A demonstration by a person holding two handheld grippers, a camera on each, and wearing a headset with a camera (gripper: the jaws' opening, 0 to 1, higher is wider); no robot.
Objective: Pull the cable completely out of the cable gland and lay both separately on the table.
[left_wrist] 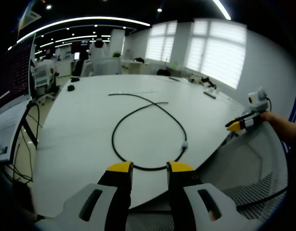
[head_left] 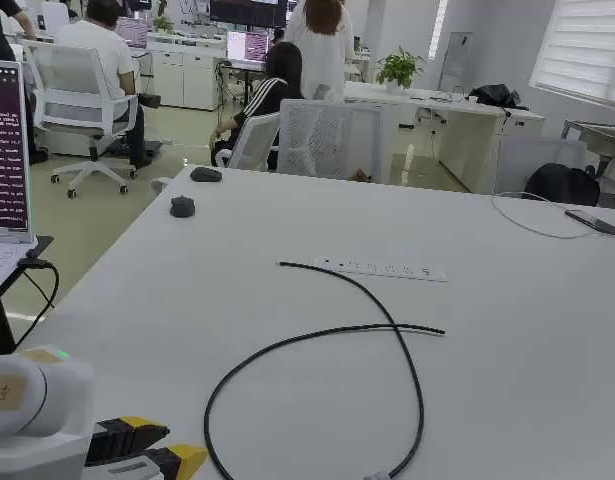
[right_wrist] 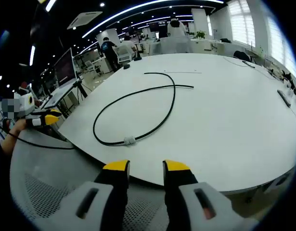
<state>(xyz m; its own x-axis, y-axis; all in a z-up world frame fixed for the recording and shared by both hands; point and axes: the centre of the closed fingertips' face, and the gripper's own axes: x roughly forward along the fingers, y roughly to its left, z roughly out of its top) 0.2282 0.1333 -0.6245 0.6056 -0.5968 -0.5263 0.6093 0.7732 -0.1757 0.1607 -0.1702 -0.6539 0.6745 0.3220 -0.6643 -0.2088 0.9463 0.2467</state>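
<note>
Nothing is done yet; the black cable (head_left: 287, 340) lies looped by the desk's (head_left: 517, 350) near edge, the cable gland (right_wrist: 130, 140) threaded on it; the left gripper (left_wrist: 150, 168) and right gripper (right_wrist: 146, 166) hover off that edge, jaws slightly spread, empty; the pulling-out and laying apart both remain.

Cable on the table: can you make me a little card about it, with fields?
cable: black, lying in one crossed loop on the table
cable gland: pale, still on the cable, near the table edge
left gripper: open, holding nothing, apart from the cable
right gripper: open, holding nothing
done: cable not pulled out yet
</note>
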